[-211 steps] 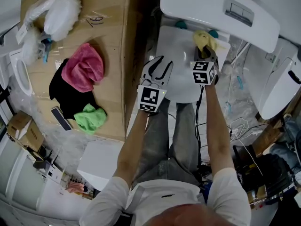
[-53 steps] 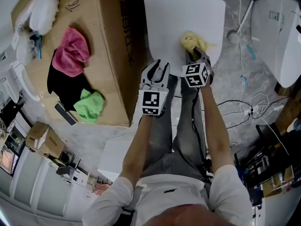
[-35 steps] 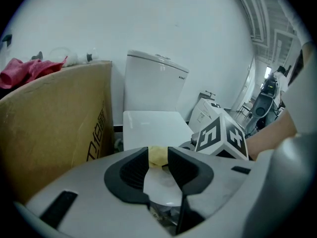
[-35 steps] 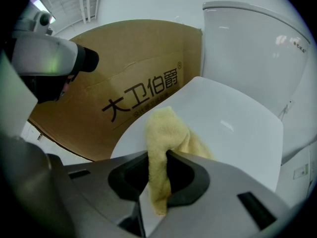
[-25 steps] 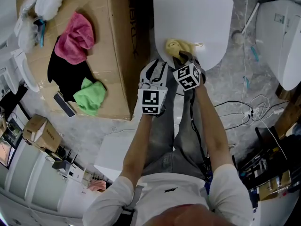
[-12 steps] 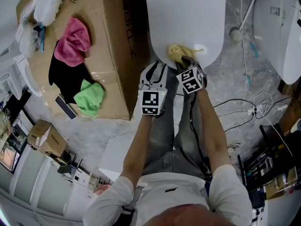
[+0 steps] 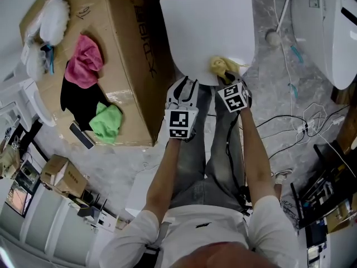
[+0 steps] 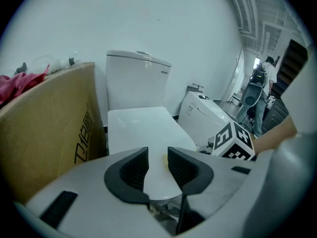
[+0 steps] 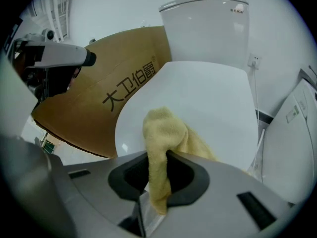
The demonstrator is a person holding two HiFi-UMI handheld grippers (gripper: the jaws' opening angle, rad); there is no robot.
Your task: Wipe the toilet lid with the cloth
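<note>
The closed white toilet lid [image 7: 206, 27] lies ahead of me, also filling the right gripper view [image 9: 208, 93] and showing beyond the left jaws [image 8: 138, 125]. A yellow cloth [image 7: 223, 66] rests on the lid's near right part, close to the front rim. My right gripper [image 7: 227, 78] is shut on this cloth [image 9: 162, 133], which hangs bunched between its jaws [image 9: 161, 165]. My left gripper [image 7: 183, 88] hovers at the lid's front left edge, jaws a little apart [image 8: 157, 157] with nothing between them.
A big cardboard box [image 7: 131, 66] stands left of the toilet, bearing pink [image 7: 83, 60], black [image 7: 75, 99] and green [image 7: 106, 123] cloths. Another toilet [image 7: 329, 27] sits at the right. Cables [image 7: 290, 133] lie on the marble floor; a person stands far off [image 8: 265, 78].
My right gripper has dragged the yellow cloth from the lid's near left to its near right along the front. The left gripper has stayed at the front edge.
</note>
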